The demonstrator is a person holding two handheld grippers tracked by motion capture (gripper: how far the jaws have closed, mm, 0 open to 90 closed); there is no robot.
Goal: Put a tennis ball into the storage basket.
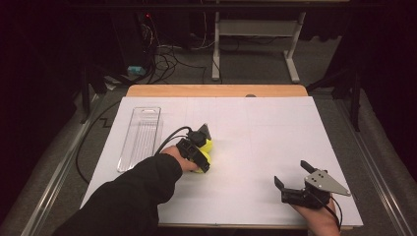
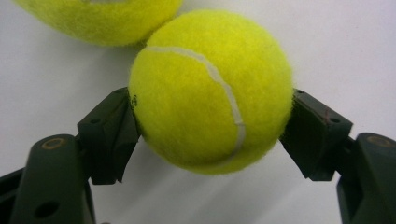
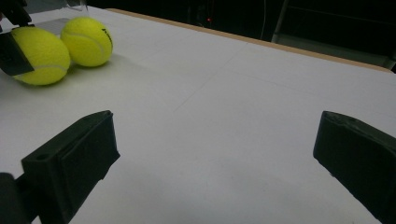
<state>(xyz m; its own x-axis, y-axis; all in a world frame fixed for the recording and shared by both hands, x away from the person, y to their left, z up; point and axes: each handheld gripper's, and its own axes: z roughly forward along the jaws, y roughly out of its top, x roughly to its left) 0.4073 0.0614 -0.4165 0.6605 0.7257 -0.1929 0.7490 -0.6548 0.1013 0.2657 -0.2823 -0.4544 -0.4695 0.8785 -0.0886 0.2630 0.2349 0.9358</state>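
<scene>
Two yellow tennis balls lie close together on the white table cover, left of the middle. My left gripper (image 1: 200,160) (image 2: 212,126) is shut on the nearer tennis ball (image 1: 208,158) (image 2: 210,93) (image 3: 39,56), its pads pressing both sides. Just beyond it the second tennis ball (image 1: 208,144) (image 2: 100,18) (image 3: 88,42) sits free on the cover. Near the front right edge my right gripper (image 1: 291,173) (image 3: 215,154) stands open, with bare cover between its jaws.
A long clear plastic tray (image 1: 140,137) lies at the left of the white cover (image 1: 255,132). The table's wooden far edge (image 1: 216,91) shows beyond it. Cables and a desk frame (image 1: 255,29) stand on the floor behind the table.
</scene>
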